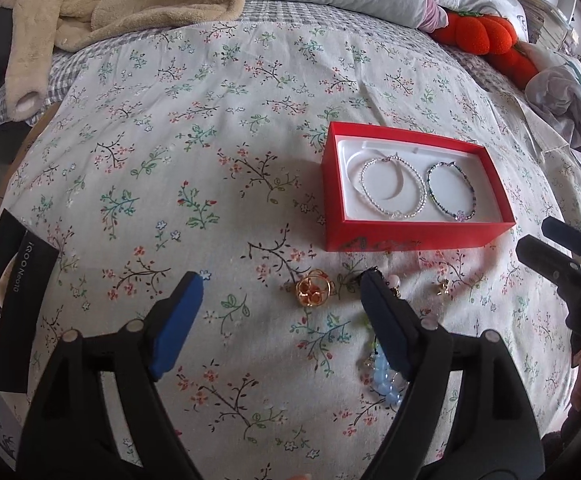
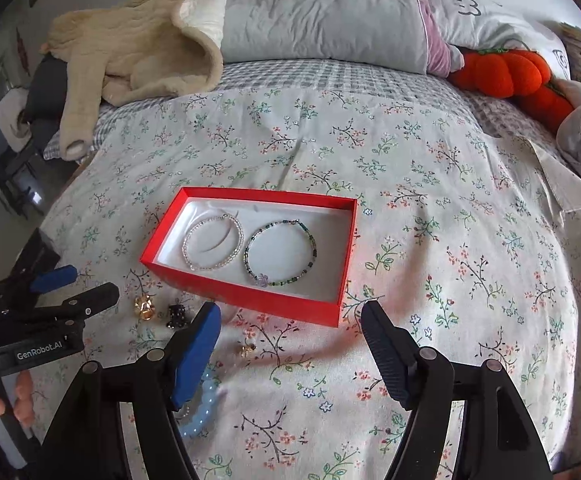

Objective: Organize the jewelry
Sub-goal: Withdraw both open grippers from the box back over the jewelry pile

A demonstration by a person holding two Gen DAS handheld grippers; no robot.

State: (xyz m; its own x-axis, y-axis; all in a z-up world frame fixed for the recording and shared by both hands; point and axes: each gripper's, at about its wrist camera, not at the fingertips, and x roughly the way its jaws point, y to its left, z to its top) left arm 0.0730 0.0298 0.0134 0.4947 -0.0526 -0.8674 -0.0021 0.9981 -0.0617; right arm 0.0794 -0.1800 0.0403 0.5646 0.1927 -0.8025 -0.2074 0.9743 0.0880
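Two bead bracelets, a clear one (image 2: 213, 241) and a dark green one (image 2: 280, 253), are lying side by side in the red cardboard box (image 2: 250, 298) on the flowery bedspread (image 2: 450, 280). A gold flower ring (image 1: 314, 290) and a light blue bead bracelet (image 1: 386, 380) are sitting on the bedspread just in front of the box. The left gripper (image 1: 280, 300) and the right gripper (image 2: 290, 330) are both hanging over the bedspread with jaws wide apart, holding nothing.

Red box (image 2: 246, 296) holds 2 flat bead bracelets (image 2: 280, 254).

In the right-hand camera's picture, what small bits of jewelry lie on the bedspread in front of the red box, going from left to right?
Gold flower piece → small black piece → small gold earring. The pale blue bead bracelet lies nearer the camera, partly hidden behind the gripper's blue finger, so I leave it out of the order.
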